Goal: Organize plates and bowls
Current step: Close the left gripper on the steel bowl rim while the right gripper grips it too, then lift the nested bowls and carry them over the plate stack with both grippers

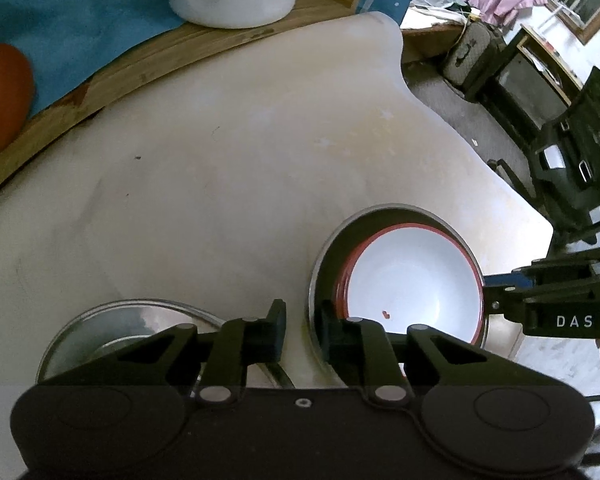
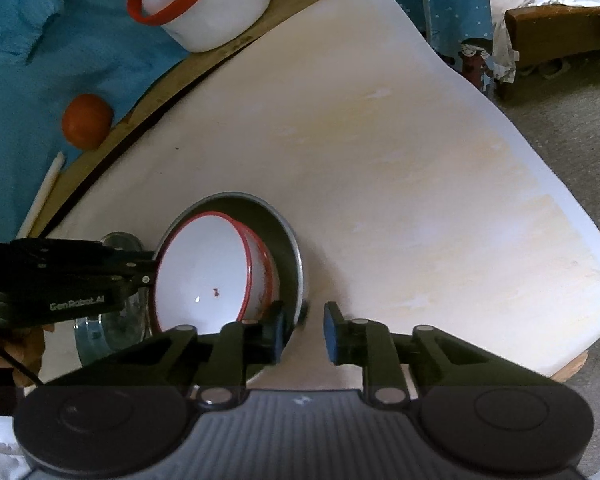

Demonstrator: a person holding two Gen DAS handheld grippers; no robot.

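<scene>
A white bowl with a red rim (image 1: 412, 280) sits tilted inside a steel plate (image 1: 328, 264) on the white table; a second red-rimmed bowl is nested under it. My left gripper (image 1: 302, 330) is open, its jaws straddling the steel plate's near edge. A second steel plate (image 1: 100, 328) lies lower left, partly hidden by the gripper. In the right wrist view the bowl (image 2: 204, 272) and steel plate (image 2: 288, 248) sit left of centre. My right gripper (image 2: 302, 334) is open, its jaws astride the plate's rim.
A white container with a red lid (image 2: 204, 4) and an orange ball (image 2: 87, 120) rest on blue cloth along the wooden ledge (image 1: 140, 68). A glass item (image 2: 108, 328) sits behind the left gripper. The table edge (image 2: 540, 168) drops off at right. A black chair (image 1: 580, 140) stands beyond.
</scene>
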